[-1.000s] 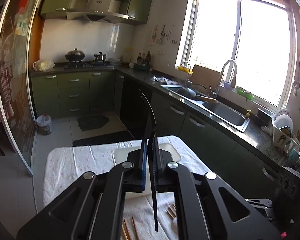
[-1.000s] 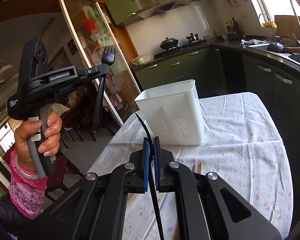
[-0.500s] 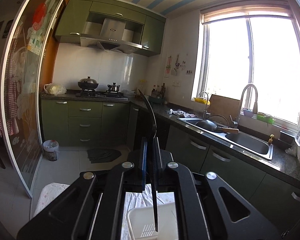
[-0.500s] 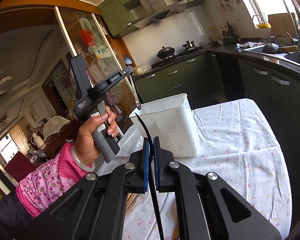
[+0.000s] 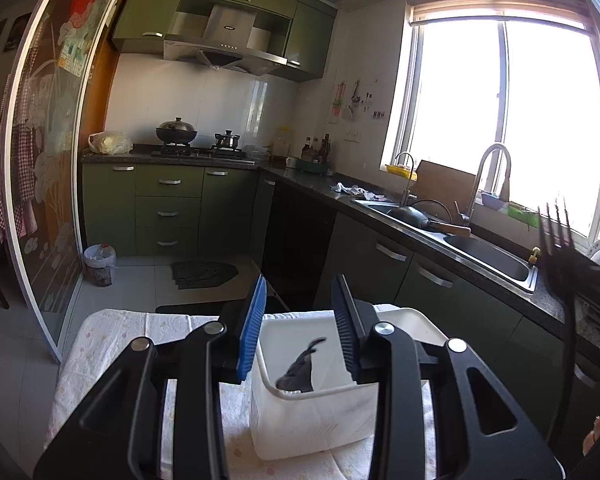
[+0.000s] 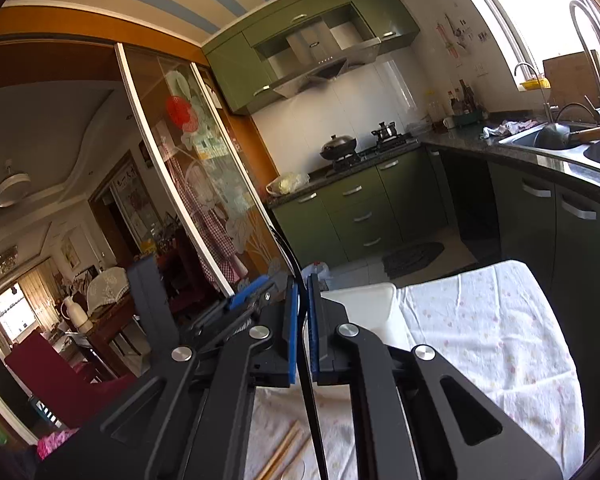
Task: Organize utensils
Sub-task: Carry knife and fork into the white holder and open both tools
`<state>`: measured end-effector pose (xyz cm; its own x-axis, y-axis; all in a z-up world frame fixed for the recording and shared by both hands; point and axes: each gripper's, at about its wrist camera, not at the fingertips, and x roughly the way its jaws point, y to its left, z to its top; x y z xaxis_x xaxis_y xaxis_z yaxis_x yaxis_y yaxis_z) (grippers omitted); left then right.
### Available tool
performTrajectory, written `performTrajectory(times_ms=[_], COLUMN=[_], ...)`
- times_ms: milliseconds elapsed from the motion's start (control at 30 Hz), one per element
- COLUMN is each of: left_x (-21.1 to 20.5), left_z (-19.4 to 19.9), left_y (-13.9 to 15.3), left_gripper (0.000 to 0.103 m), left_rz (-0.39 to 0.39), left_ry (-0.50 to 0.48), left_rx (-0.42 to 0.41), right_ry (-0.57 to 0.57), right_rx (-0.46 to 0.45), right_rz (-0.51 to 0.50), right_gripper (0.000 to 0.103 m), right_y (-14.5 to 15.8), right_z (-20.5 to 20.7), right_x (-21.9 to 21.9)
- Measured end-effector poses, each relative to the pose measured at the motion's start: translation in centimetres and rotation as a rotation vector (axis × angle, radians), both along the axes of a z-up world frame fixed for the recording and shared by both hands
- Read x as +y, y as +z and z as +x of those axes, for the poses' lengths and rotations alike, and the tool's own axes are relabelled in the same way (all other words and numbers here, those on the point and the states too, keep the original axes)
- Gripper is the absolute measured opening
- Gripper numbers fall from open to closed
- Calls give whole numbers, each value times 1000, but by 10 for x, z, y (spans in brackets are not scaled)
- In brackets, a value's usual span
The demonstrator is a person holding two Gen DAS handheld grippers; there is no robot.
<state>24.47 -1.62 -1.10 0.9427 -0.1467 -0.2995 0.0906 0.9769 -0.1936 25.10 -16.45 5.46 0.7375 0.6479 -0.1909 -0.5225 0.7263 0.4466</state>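
Observation:
My left gripper (image 5: 300,328) is open and empty, just above the white utensil holder (image 5: 312,420) on the table. A black utensil (image 5: 300,368) lies inside the holder, its end sticking up. My right gripper (image 6: 302,320) is shut on a thin black fork (image 6: 306,360), held edge-on. That fork's tines also show in the left wrist view (image 5: 556,224), raised at the right. The holder shows partly behind my right gripper (image 6: 372,312). The left gripper's blue pads (image 6: 248,292) show in the right wrist view.
The table has a white floral cloth (image 6: 492,340). Wooden chopsticks (image 6: 284,452) lie on it near me. A green kitchen counter with a sink (image 5: 480,248) runs along the right. A glass sliding door (image 6: 204,184) stands to the left.
My left gripper has opened and dropped its black utensil into the white holder. My right gripper has risen and tilted, with its fork still held.

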Motion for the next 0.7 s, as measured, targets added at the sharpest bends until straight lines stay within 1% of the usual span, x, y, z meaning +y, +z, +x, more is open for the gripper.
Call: performTrajectory(times_ms=[100,200,300,400,467,567,700], left_x=[5,5,5,4,5,8,12], left_z=[-27,-57,-83,-100,-107,-109,-104], left_y=[5,14,22,29,32,33,26], left_gripper=[33,33,33,33,33,33,33], left_rz=[-36,-28,-2,29,31,9,-16], left_ry=[-9,-30,-44,-59,-66,-66,-69], left_rx=[-13,-37,-63,-89,-99,-88,-55], right_ry=[-62,-126,-186,-217,-230,-231,-213], right_rx=[-62,-92,-93,-65,-55,-42,-30], right_rz=[40,80,85,81,75,66,41], right_gripper=[5,6,6,6,6,6,6], right_y=[16,25,22,12,5,-10,-31], right_z=[31,65,99,123,131,136,123], right_x=[10,19,27,34,38,40,41])
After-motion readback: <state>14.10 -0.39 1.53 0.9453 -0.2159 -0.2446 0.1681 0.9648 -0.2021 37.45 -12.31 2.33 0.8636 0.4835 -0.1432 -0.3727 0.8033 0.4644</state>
